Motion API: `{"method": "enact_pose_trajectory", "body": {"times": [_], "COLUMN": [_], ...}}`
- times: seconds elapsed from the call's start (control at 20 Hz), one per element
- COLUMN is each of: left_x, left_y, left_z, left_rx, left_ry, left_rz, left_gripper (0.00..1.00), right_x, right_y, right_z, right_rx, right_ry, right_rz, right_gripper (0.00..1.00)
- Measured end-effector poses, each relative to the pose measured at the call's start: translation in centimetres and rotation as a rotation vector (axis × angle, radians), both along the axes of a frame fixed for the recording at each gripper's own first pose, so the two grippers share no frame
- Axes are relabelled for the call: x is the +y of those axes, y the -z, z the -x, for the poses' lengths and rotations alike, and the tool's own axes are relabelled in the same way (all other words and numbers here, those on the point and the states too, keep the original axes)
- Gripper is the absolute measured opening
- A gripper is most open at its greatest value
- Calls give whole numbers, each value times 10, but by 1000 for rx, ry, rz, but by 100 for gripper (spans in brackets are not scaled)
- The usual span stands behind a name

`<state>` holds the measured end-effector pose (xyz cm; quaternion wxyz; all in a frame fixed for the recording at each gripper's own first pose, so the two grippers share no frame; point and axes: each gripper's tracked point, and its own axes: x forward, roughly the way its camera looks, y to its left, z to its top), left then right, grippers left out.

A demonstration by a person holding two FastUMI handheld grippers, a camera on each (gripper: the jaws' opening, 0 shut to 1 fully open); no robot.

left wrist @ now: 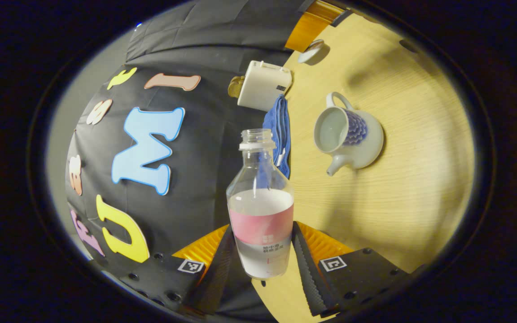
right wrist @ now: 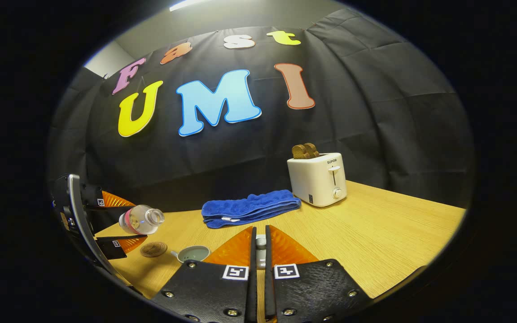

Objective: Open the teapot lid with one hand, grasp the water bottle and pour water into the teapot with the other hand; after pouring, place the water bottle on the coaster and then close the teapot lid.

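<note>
L gripper pinches the water bottle w/ both fingers pressed on the lower body, one each side of the pink label band. Bottle is uncapped, abt half full, and in the right gripper view it's tipped nearly horizontal, mouth pointing toward the teapot, held above the table w/ the L gripper at far left. Teapot sits on the wooden table, lid off, opening bare, handle and spout visible, blue pattern on its side; in the right gripper view the teapot shows just below and beside the bottle mouth. Round brown coaster lies flat on the table just beside the teapot, nothing on it. R gripper has its jaws nearly pressed together on a small pale thing, prob the teapot lid, can't tell for sure. Folded blue towel lies farther back, white toaster w/ toast in the slots near it. A small white dish sits past the toaster in the left gripper view.
</note>
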<state>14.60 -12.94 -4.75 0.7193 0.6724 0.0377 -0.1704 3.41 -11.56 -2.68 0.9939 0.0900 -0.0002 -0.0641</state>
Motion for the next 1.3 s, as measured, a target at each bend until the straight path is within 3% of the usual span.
{"method": "enact_pose_trajectory", "body": {"times": [0.7, 1.3], "left_x": [-6, -16], "left_y": [-16, -23], "left_z": [-9, -8], "left_rx": [-56, -92], "left_ry": [47, 90], "left_rz": [-295, -444], "left_gripper": [84, 84], "right_x": [-18, -16], "right_y": [5, 3], "right_z": [11, 13], "right_rx": [-1, -7], "right_ry": [19, 8], "right_rz": [-58, -67], "right_gripper": [6, 6]}}
